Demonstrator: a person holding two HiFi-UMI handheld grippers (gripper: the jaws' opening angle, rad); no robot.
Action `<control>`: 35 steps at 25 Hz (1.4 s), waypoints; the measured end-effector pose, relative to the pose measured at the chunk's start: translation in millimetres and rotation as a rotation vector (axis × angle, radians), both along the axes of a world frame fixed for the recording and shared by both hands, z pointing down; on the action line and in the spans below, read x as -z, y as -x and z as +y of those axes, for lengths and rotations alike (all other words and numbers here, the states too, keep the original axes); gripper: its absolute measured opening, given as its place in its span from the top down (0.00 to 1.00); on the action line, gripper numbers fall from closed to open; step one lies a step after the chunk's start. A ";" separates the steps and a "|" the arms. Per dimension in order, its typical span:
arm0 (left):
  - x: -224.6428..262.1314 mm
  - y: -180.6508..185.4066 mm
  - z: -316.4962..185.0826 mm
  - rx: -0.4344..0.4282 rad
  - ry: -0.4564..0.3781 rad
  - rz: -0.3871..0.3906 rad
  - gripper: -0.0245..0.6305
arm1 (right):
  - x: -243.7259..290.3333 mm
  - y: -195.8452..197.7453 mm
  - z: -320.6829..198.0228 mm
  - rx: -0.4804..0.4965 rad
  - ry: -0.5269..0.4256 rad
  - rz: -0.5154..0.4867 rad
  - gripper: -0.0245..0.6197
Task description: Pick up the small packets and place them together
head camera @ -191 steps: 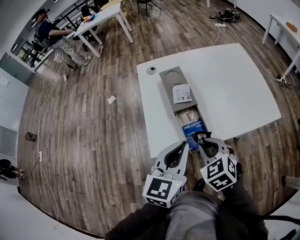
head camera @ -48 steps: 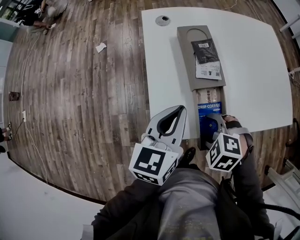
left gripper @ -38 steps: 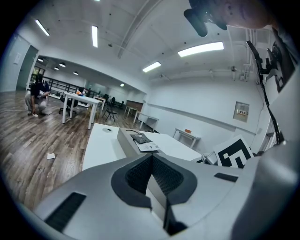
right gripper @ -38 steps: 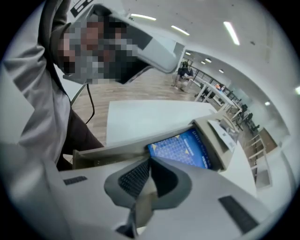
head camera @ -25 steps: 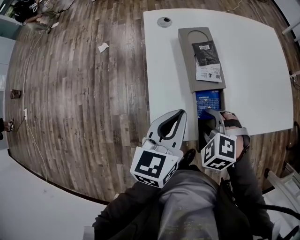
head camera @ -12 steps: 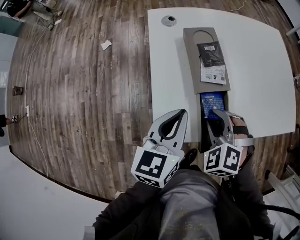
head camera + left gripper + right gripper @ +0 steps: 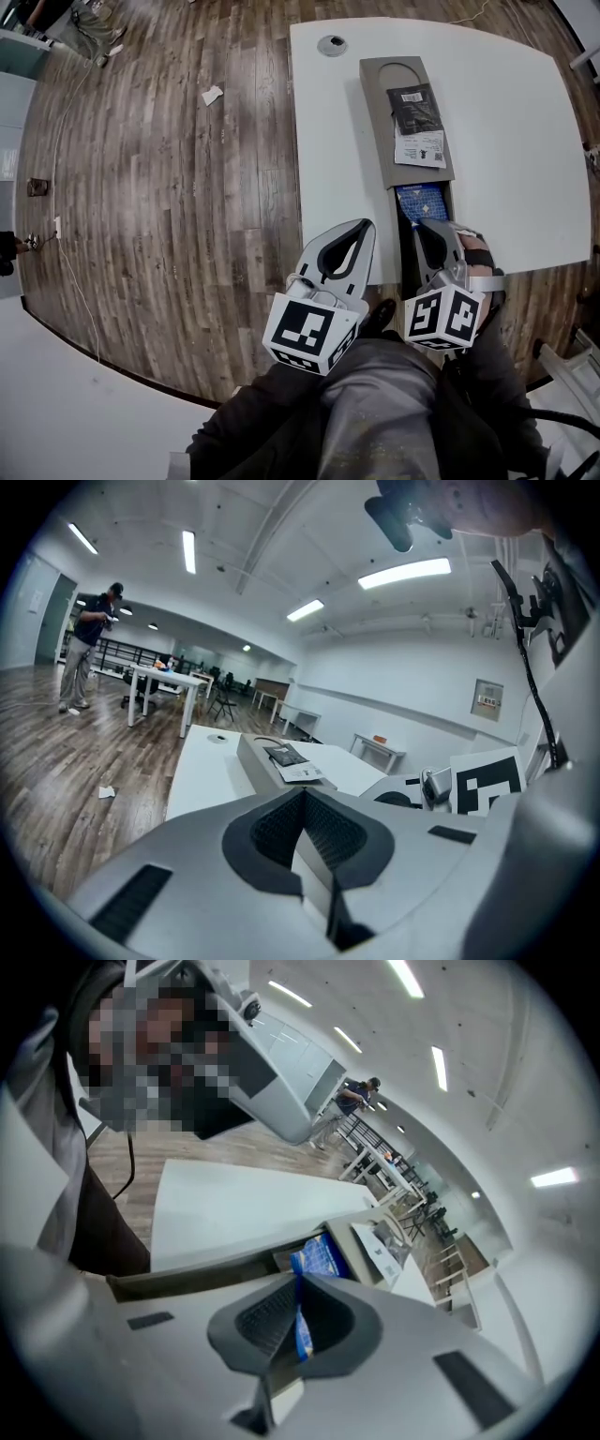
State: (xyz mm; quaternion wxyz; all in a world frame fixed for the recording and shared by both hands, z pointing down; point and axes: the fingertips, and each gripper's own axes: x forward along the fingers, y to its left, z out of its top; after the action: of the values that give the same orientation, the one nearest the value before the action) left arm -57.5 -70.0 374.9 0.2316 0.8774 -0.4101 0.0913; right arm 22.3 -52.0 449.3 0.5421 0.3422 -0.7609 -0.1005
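1. The right gripper (image 7: 298, 1283) is reaching into the open near end of the long grey box (image 7: 375, 122), low in the right half of the head view. Its jaws have just been closing and are now pinching the near edge of the blue packet (image 7: 418, 201), with a blue sliver showing between the pads
2. The blue packet is lying in that open end, just below the box's lid. The black packet (image 7: 412, 108) and the white packet (image 7: 419, 148) are resting on the lid, black above white, toward the upper right of the frame
3. The left gripper (image 7: 302, 799) is hovering at the near edge of the white table (image 7: 337, 141), bottom centre, with its jaws pressed together and nothing between them
4. The blue packet is looking thin, light and glossy, so I'm guessing it will sag from a pinch and could slide out of the pads
5. Taking it by the flat sealed edge, well in from the corner, seems the safest hold, since a squeeze on the filled middle may crush the contents
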 end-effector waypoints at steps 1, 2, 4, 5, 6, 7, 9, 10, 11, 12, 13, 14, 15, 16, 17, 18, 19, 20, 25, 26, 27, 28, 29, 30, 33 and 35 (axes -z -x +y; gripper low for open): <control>2.1 -1.5 0.5 -0.003 -0.006 0.000 0.96 | 3.8 -0.3 0.8 -0.002 -0.008 -0.004 0.94; 4.8 -3.3 1.4 -0.006 -0.014 0.001 0.96 | 7.8 -0.5 2.2 -0.004 -0.016 -0.007 0.94; 12.0 -7.3 5.7 -0.013 -0.034 0.002 0.96 | 17.1 -0.6 7.9 -0.007 -0.038 -0.007 0.94; 15.9 -9.6 9.5 -0.017 -0.044 0.002 0.96 | 22.9 -1.1 12.0 -0.010 -0.052 -0.009 0.94; 19.7 -12.1 14.3 -0.020 -0.053 0.003 0.96 | 29.8 -2.3 16.3 -0.015 -0.069 -0.013 0.94; 23.3 -14.7 19.6 -0.022 -0.062 0.003 0.96 | 37.6 -4.1 20.4 -0.022 -0.090 -0.021 0.94; 30.0 -19.7 32.0 -0.023 -0.080 0.006 0.96 | 54.5 -8.4 28.0 -0.036 -0.138 -0.041 0.94; 33.5 -22.2 39.2 -0.021 -0.088 0.008 0.96 | 62.5 -10.5 32.2 -0.040 -0.159 -0.049 0.94; 37.5 -24.7 47.0 -0.018 -0.096 0.010 0.96 | 70.3 -12.6 37.3 -0.041 -0.178 -0.055 0.94; 41.9 -27.1 55.3 -0.015 -0.104 0.011 0.96 | 77.7 -14.7 42.9 -0.041 -0.195 -0.061 0.94; 46.5 -29.5 63.5 -0.014 -0.114 0.011 0.96 | 84.8 -16.9 48.6 -0.042 -0.211 -0.067 0.94; 51.0 -31.7 71.1 -0.014 -0.124 0.010 0.96 | 91.1 -19.2 53.9 -0.044 -0.225 -0.073 0.94; 55.1 -33.6 77.8 -0.014 -0.133 0.008 0.96 | 96.1 -21.7 58.7 -0.046 -0.236 -0.077 0.94; 58.5 -35.3 83.7 -0.014 -0.141 0.006 0.96 | 100.2 -24.2 62.7 -0.049 -0.245 -0.082 0.94; 61.1 -36.5 88.8 -0.014 -0.147 0.003 0.96 | 103.7 -26.6 66.1 -0.053 -0.254 -0.086 0.94; 63.0 -37.5 93.1 -0.013 -0.152 0.001 0.96 | 106.7 -28.6 69.1 -0.056 -0.263 -0.090 0.94; 64.1 -38.1 96.5 -0.011 -0.155 -0.001 0.96 | 109.0 -30.2 71.4 -0.057 -0.269 -0.093 0.94; 64.6 -38.6 99.0 -0.009 -0.158 -0.001 0.96 | 110.4 -31.3 73.2 -0.056 -0.274 -0.094 0.94; 67.5 -41.2 99.0 -0.004 -0.168 0.000 0.96 | 113.9 -32.0 73.0 -0.051 -0.278 -0.097 0.94; 68.0 -41.8 96.6 -0.006 -0.169 0.001 0.96 | 114.4 -31.9 71.3 -0.052 -0.278 -0.099 0.94; 67.9 -42.4 93.8 -0.008 -0.169 0.002 0.96 | 114.4 -31.9 69.1 -0.055 -0.276 -0.102 0.94; 67.3 -42.9 90.5 -0.010 -0.168 0.004 0.96 | 114.1 -32.1 66.4 -0.058 -0.274 -0.105 0.94; 66.2 -43.3 86.6 -0.013 -0.165 0.005 0.96 | 113.5 -32.3 63.1 -0.062 -0.272 -0.107 0.94; 64.5 -43.5 81.9 -0.015 -0.163 0.007 0.96 | 112.9 -32.7 58.8 -0.066 -0.270 -0.110 0.94; 59.9 -44.0 62.3 -0.024 -0.157 0.016 0.96 | 113.0 -33.7 40.5 -0.080 -0.270 -0.113 0.94; 60.3 -43.8 46.6 -0.034 -0.156 0.023 0.96 | 116.4 -33.7 24.8 -0.091 -0.274 -0.111 0.94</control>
State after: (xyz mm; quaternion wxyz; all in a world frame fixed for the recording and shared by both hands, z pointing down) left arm -13.7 -23.4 314.6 0.1656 0.9005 -0.3985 0.0531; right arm 56.0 -27.2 333.0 0.4514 0.4522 -0.7525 -0.1597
